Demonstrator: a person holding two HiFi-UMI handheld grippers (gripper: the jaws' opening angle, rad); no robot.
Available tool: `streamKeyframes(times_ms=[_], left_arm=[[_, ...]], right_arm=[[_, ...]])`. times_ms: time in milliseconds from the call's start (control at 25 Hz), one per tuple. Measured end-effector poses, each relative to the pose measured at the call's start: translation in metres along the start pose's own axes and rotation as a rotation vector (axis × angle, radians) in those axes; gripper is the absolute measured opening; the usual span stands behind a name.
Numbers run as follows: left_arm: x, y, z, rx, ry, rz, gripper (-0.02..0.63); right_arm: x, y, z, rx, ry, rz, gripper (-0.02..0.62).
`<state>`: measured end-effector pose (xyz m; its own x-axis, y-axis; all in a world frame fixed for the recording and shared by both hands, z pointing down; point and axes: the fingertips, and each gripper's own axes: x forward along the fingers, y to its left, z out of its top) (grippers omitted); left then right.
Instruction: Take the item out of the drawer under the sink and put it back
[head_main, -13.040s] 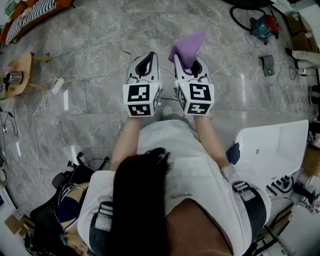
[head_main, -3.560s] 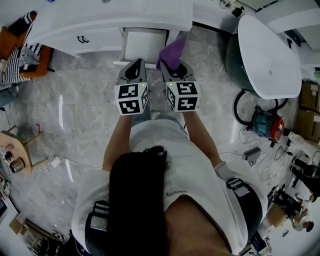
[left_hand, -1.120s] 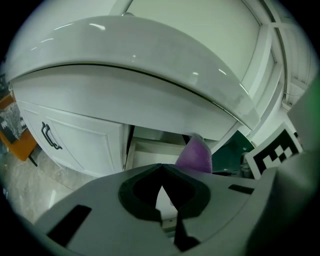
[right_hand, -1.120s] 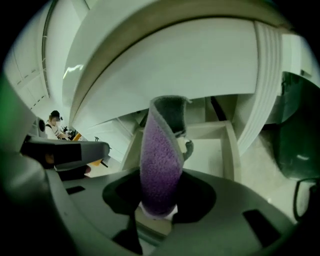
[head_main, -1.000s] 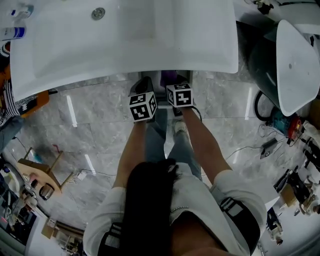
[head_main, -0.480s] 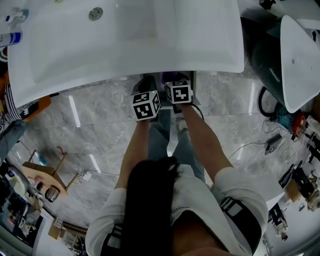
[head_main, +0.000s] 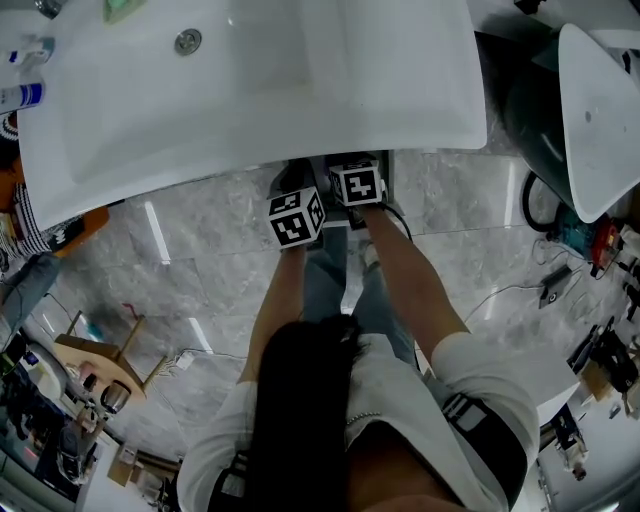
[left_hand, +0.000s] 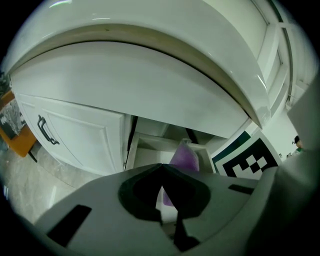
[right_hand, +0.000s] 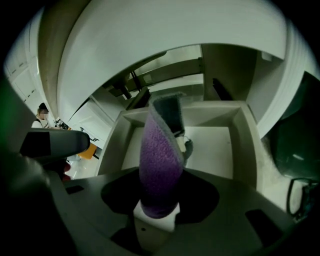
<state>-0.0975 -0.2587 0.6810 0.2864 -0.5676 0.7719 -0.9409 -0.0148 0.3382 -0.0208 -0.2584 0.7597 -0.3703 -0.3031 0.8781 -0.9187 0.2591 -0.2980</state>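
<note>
– Wondering re the purple pad (right_hand: 159, 165): where was it seen, & was it gripped?

– It was seen clamped at its near end in the right gripper (right_hand: 156, 212), w/ the white pads pressed on both sides. The jaws had just been opening a bit, but the pad was b/w them & was stuck out fwd over the open drawer (right_hand: 246, 145) under the sink (head_main: 300, 70). A grey-green backing was visible on its far side. The drawer's pale bottom was seen beyond the pad; whether the tip touched it couldn't be told.

– And the left gripper (left_hand: 166, 212)?

– Its jaws were seen brought together, nothing b/w them. It was held just beside the right one at the drawer's front. In the head view both were tucked under the sink's front edge, so mostly the marker cubes & arms were shown. In the left gripper view the pad was seen standing in the drawer opening, w/ a closed cabinet door (left_hand: 75, 135) & its dark handle (left_hand: 44, 131) off to the left. Grey marble floor (head_main: 200, 250) was seen under the person.
</note>
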Motion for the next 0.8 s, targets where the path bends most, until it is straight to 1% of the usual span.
streamKeyframes(times_ms=[200, 320, 400, 520, 720, 800], left_arm=[[0.001, -0.005, 0.004, 0.011, -0.008, -0.003, 0.005], [0.0, -0.004, 0.003, 0.015, -0.006, 0.0, 0.003], [-0.002, -0.003, 0.004, 0.018, -0.006, 0.005, 0.005], [-0.006, -0.002, 0.003, 0.02, -0.007, 0.014, 0.005], [-0.015, -0.008, 0.009, 0.014, -0.034, 0.007, 0.005], [-0.024, -0.008, 0.014, 0.016, -0.05, 0.009, 0.003]], right_arm=[[-0.001, 0.0, 0.0, 0.023, 0.004, 0.034, 0.229], [-0.001, 0.0, -0.001, 0.023, 0.001, 0.042, 0.284], [-0.006, 0.0, 0.003, 0.022, -0.004, 0.041, 0.31], [-0.013, 0.001, 0.003, 0.021, -0.009, 0.05, 0.329], [-0.048, 0.002, 0.018, 0.011, -0.118, 0.065, 0.331], [-0.062, 0.01, 0.023, 0.001, -0.143, 0.071, 0.331]])
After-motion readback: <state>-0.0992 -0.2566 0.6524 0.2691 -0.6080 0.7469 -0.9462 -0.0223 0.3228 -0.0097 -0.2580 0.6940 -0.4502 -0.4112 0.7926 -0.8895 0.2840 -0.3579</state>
